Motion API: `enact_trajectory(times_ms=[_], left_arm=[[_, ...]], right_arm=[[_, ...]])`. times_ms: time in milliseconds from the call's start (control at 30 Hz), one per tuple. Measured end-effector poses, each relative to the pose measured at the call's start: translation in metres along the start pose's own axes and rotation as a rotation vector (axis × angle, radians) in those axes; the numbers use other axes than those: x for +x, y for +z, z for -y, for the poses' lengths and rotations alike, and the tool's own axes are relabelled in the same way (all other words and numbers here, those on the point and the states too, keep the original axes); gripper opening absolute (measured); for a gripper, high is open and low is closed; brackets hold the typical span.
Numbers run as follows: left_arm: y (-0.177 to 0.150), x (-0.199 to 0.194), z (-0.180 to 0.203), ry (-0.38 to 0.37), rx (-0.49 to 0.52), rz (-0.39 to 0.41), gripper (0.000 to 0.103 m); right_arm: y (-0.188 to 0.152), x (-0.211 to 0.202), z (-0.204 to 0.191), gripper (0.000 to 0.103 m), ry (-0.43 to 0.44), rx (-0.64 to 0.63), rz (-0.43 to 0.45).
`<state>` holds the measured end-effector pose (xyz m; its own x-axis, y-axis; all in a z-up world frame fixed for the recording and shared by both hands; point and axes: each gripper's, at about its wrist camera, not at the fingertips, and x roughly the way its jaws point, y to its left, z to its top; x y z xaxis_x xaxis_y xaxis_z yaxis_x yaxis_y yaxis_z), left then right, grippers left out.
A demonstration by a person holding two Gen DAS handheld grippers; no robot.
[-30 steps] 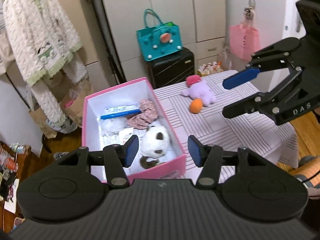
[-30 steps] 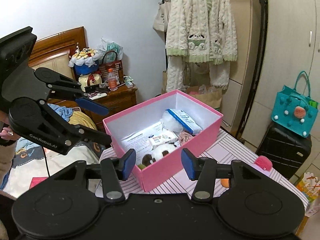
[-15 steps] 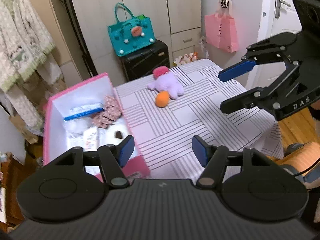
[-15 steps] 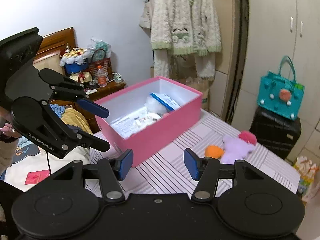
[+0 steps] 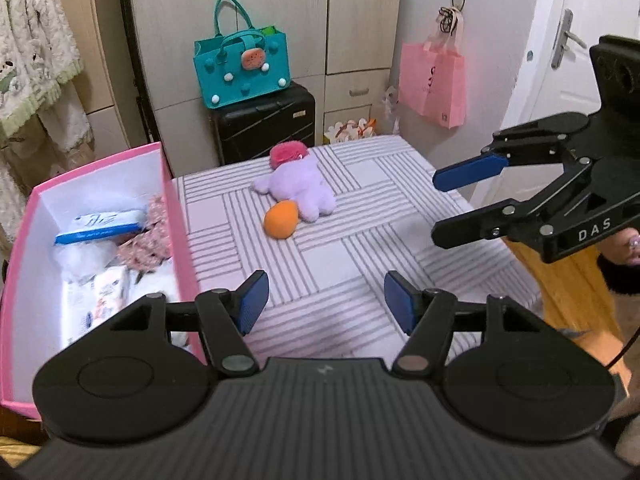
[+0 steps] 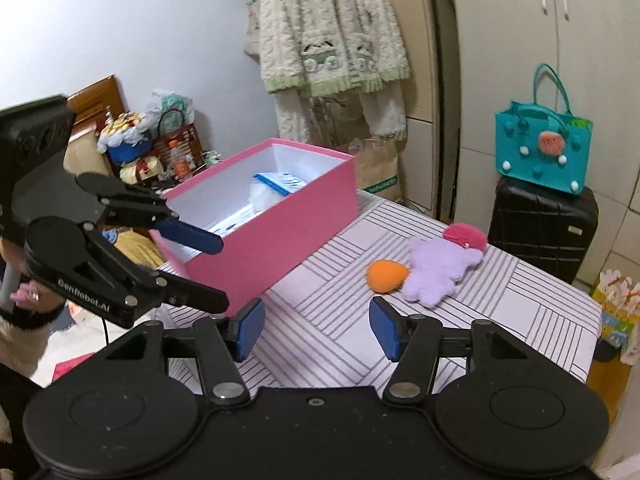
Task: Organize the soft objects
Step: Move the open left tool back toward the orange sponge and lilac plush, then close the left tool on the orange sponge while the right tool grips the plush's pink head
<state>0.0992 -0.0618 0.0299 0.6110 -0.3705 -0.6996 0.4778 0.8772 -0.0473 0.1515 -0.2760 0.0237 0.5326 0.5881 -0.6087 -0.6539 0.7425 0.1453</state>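
Note:
A purple plush toy (image 5: 298, 189) with a pink cap lies on the striped tablecloth (image 5: 352, 240), an orange sponge ball (image 5: 280, 220) touching its near side. Both show in the right wrist view, the plush (image 6: 438, 270) and the ball (image 6: 386, 276). A pink box (image 5: 176, 216) at the table's left holds packets, cotton and cloth; it also shows in the right wrist view (image 6: 280, 236). My left gripper (image 5: 324, 304) is open and empty above the table's near part. My right gripper (image 6: 316, 330) is open and empty, also seen from the left wrist (image 5: 452, 206).
A teal felt bag (image 5: 242, 66) sits on a black suitcase (image 5: 264, 124) behind the table. A pink bag (image 5: 434, 84) hangs at the right by a white door. A fluffy robe (image 6: 332, 36) hangs behind the box. A cluttered bedside stand (image 6: 152, 148) is at the left.
Both grippers swung away from the pink box toward the table's middle, bringing the plush toy and orange ball closer to the centre of view. Both stayed open.

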Motion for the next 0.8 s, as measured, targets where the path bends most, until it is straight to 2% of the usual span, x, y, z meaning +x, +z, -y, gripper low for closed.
enact_trajectory(times_ms=[267, 533, 667, 800], left_arm=[[0.005, 0.043, 0.006, 0.067, 0.0, 0.028, 0.061], [0.01, 0.084, 0.005, 0.12, -0.051, 0.038, 0.055], [0.012, 0.107, -0.001, 0.169, -0.085, 0.041, 0.052], [0.022, 0.132, 0.001, 0.275, -0.084, 0.068, 0.052]], right_arm=[[0.005, 0.022, 0.038, 0.064, -0.023, 0.042, -0.01], [0.008, 0.046, 0.07, 0.065, -0.054, 0.027, 0.077], [0.014, 0.065, 0.093, 0.066, -0.042, 0.048, 0.095], [0.024, 0.089, 0.112, 0.067, -0.083, 0.07, 0.081]])
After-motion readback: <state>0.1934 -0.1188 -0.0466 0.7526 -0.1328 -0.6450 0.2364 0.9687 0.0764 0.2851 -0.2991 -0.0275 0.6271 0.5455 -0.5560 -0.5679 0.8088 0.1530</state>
